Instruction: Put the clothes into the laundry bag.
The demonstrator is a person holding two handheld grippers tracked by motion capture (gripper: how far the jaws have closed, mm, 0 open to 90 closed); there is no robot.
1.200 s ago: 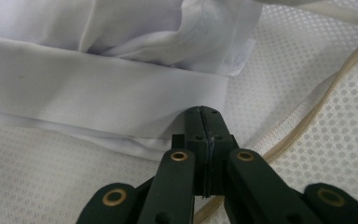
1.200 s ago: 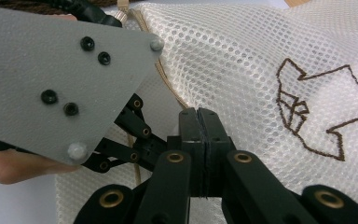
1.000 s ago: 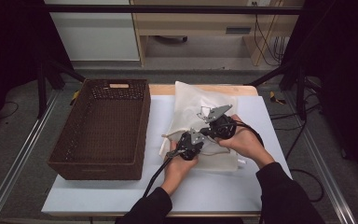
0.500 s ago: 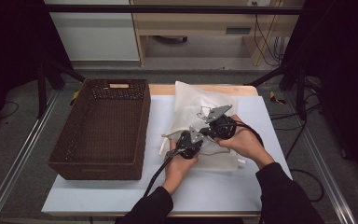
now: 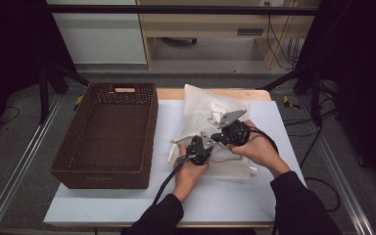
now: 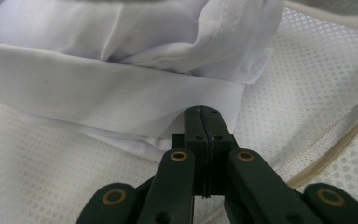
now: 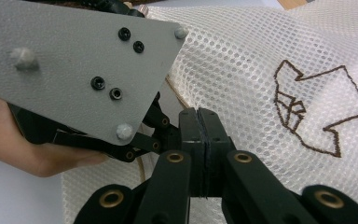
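Observation:
A cream mesh bag (image 5: 200,105) with a brown stitched outline (image 7: 317,102) lies on the white table, and both grippers meet over its near left part. In the left gripper view a folded white cloth (image 6: 121,93) lies on the mesh (image 6: 307,93). My left gripper (image 6: 204,111) is shut, and the cloth's hem runs into its tips. My right gripper (image 7: 199,112) is shut where the bag's beige rim (image 7: 172,93) passes its tips. Just beyond it are the left gripper's grey plate (image 7: 84,65) and the hand (image 7: 23,149). From above, left gripper (image 5: 201,151) and right gripper (image 5: 221,136) nearly touch.
A dark brown wicker basket (image 5: 149,132) stands at the left of the table, close beside the bag. Bare white tabletop (image 5: 235,200) stretches along the near edge. Black cables (image 5: 164,183) trail back from the grippers. Metal rails (image 5: 14,171) flank the table.

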